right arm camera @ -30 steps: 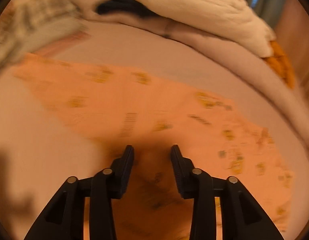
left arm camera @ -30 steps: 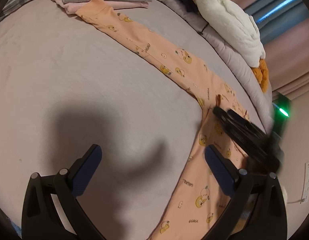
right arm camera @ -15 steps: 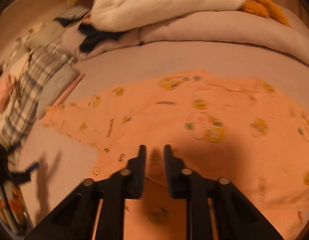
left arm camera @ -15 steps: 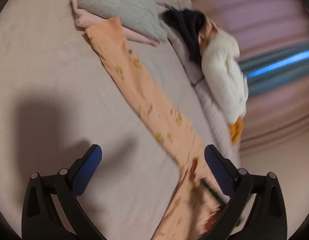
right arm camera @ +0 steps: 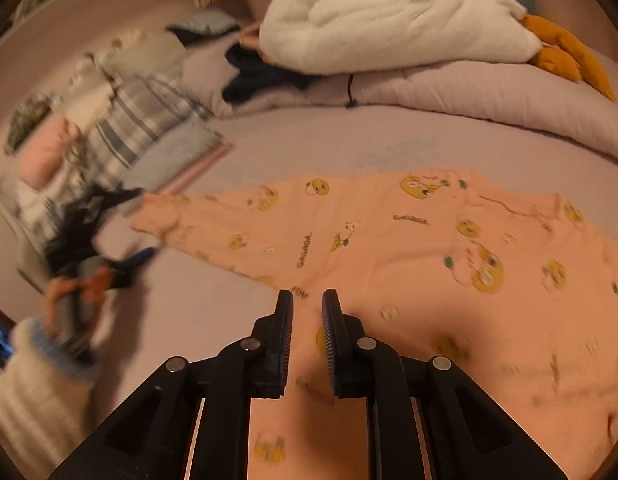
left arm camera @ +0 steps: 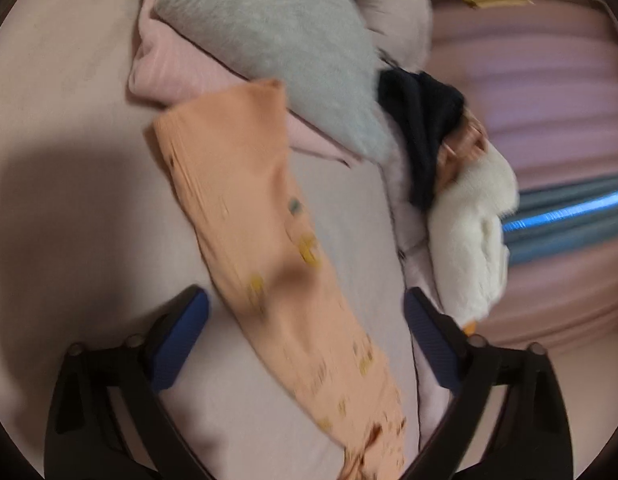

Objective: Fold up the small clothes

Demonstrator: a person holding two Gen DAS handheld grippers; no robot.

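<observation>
Orange toddler pants (right arm camera: 389,240) with yellow bird prints lie spread on the pale bed sheet (right arm camera: 349,140). My right gripper (right arm camera: 307,296) is at the crotch where the two legs meet, its jaws drawn nearly together on a pinch of the orange fabric. In the left wrist view one pant leg (left arm camera: 245,208) runs between the blue pads of my left gripper (left arm camera: 305,296). Those jaws stand wide and are closing, with the pads clear of the cloth. The leg's cuff lies against a folded pile. The left gripper (right arm camera: 109,264) and its hand also show, blurred, at the left of the right wrist view.
A folded grey garment (left arm camera: 277,40) sits on a folded pink one (left arm camera: 169,64) by the cuff. A dark garment (left arm camera: 421,120) and a white plush goose (right arm camera: 389,24) lie on the rolled duvet (right arm camera: 469,92). A plaid pile (right arm camera: 137,128) is at the far left.
My right jaws went from half open to nearly together at the crotch and rose a little. My left gripper rolled, slid along the leg toward the cuff, and its jaws narrowed slightly.
</observation>
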